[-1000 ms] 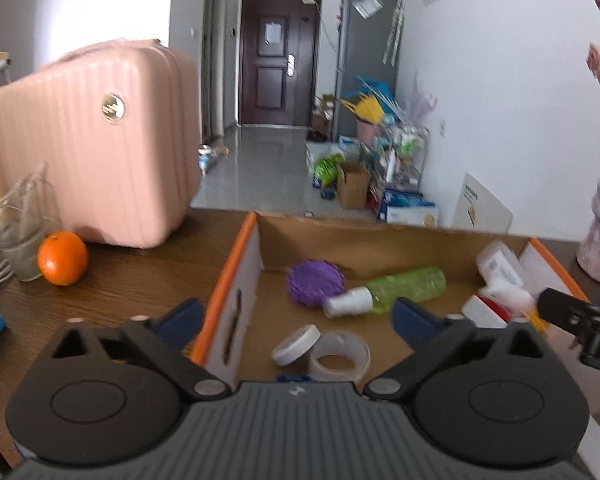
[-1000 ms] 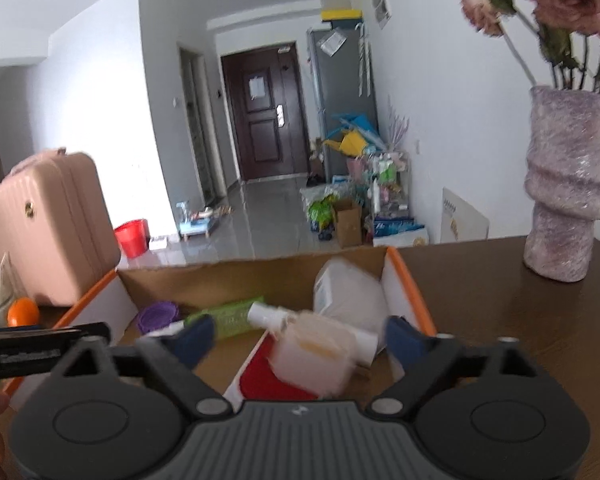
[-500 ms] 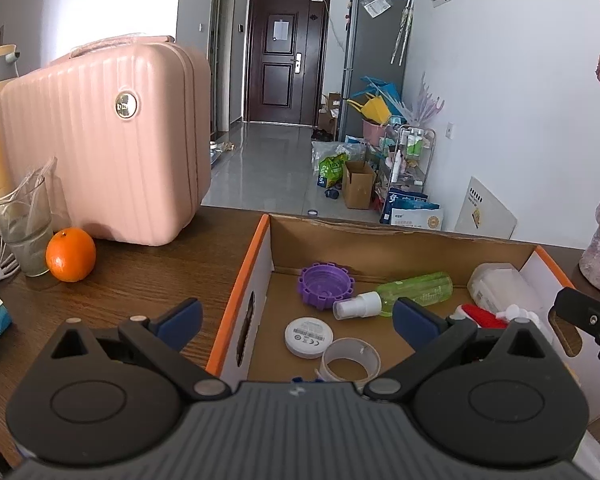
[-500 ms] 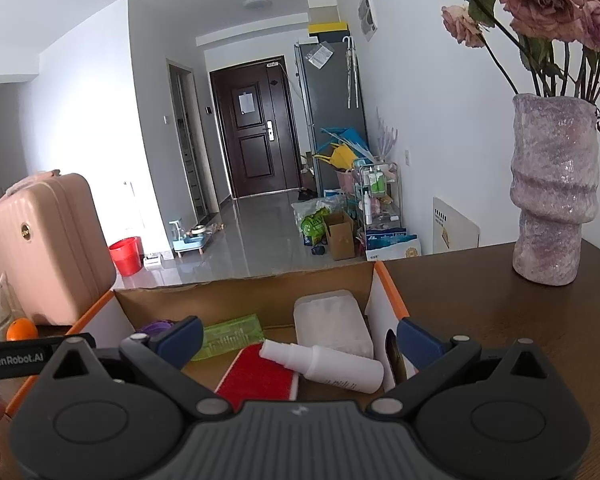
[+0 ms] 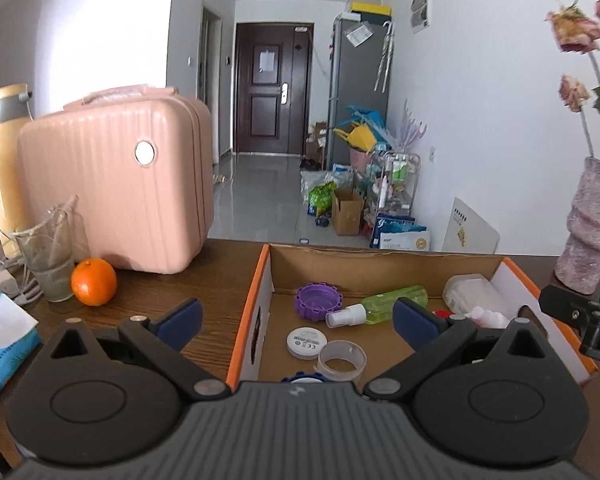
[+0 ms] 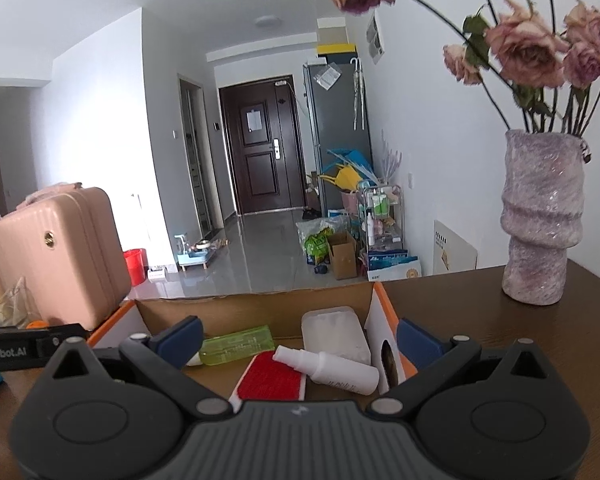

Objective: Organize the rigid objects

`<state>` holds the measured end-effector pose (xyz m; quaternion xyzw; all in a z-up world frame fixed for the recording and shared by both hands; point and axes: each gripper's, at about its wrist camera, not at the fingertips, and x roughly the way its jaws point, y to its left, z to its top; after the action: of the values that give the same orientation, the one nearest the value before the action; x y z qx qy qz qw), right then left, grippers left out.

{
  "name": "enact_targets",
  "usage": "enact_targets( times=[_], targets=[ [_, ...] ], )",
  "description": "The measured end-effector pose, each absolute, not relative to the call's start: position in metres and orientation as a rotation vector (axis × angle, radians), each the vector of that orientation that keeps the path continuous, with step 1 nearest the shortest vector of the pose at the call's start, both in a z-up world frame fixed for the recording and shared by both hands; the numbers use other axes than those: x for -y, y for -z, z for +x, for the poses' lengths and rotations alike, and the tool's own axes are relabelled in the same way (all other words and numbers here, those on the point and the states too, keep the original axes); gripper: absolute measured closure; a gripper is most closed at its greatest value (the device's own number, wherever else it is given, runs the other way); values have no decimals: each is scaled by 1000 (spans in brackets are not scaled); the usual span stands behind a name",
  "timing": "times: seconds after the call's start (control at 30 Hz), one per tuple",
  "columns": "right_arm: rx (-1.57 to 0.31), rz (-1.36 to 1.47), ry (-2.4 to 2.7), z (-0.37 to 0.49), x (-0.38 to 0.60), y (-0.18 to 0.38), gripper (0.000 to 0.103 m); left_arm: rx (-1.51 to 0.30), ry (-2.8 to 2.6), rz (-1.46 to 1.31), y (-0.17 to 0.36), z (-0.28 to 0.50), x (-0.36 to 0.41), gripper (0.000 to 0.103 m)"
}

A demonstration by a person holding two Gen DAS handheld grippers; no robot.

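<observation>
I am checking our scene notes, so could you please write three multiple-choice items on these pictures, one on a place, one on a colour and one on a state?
1. Where does the round orange fruit lie?
A. in the cardboard box
B. on the wooden table beside the clear glass
C. on the pink suitcase

2. What colour is the toothed round plastic lid in the open cardboard box?
A. purple
B. yellow
C. black

3. How does the right gripper stand?
A. shut on the white spray bottle
B. shut on the red pad
C. open and holding nothing

Answers:
1 B: it rests on the brown wooden table by the clear drinking glass, outside the box.
2 A: the lid is plainly purple.
3 C: its blue fingertips stand wide apart, and the small white spray bottle lies loose in the box.
</observation>
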<state>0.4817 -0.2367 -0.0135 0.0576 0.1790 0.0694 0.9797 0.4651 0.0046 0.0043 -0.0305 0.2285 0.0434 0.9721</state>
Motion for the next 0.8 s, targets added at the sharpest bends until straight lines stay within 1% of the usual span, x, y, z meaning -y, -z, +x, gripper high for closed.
enact_targets(
  times=[0.43,0.8],
  targets=[
    [-325,97,-162,398,236,-5,0,-416,-62,-48,-20,380,-10,0],
    [-280,76,-180,299,233,-16,0,-379,-28,-16,-31,288,-7,0]
  ],
)
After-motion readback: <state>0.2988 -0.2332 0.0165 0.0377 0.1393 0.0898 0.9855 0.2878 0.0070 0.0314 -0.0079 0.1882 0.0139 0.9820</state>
